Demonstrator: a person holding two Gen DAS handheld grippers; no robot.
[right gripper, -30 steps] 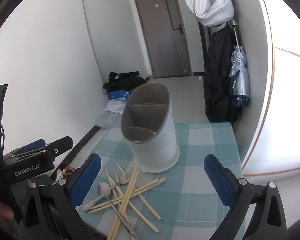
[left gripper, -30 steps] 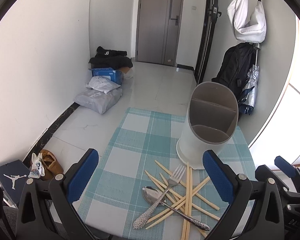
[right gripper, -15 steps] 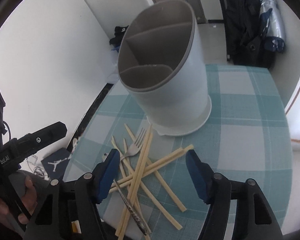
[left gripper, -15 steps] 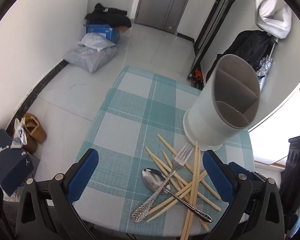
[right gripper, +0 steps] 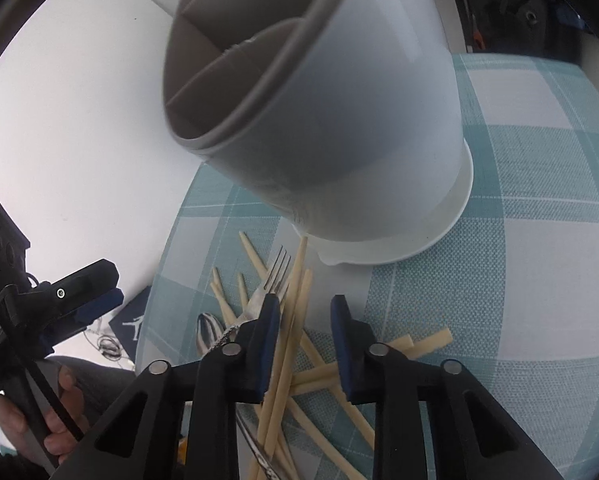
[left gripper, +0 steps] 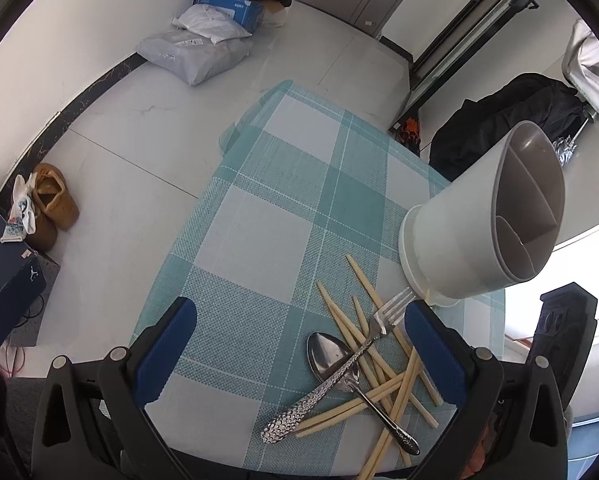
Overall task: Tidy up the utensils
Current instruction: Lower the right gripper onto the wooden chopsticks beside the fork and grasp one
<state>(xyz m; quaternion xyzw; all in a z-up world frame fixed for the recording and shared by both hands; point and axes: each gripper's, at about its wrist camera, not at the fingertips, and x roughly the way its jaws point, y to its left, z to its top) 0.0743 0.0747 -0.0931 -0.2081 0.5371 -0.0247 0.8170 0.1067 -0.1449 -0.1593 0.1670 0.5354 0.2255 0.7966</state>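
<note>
We're holding the right gripper (right gripper: 305,312) low over the utensil pile; its jaws have just been closing and now stand narrow with a pair of chopsticks (right gripper: 289,320) running up between them, but we can't see the pads pressing on them. We're keeping the left gripper (left gripper: 299,336) spread wide above the near edge of the checked teal tablecloth (left gripper: 283,200), nothing between its jaws. The fork (left gripper: 363,344) is lying across the spoon (left gripper: 327,354) and the scattered chopsticks (left gripper: 379,364), its tines pointing at the base of the white utensil holder (left gripper: 459,248). The holder is standing upright just beyond the pile, with grey divided compartments.
</note>
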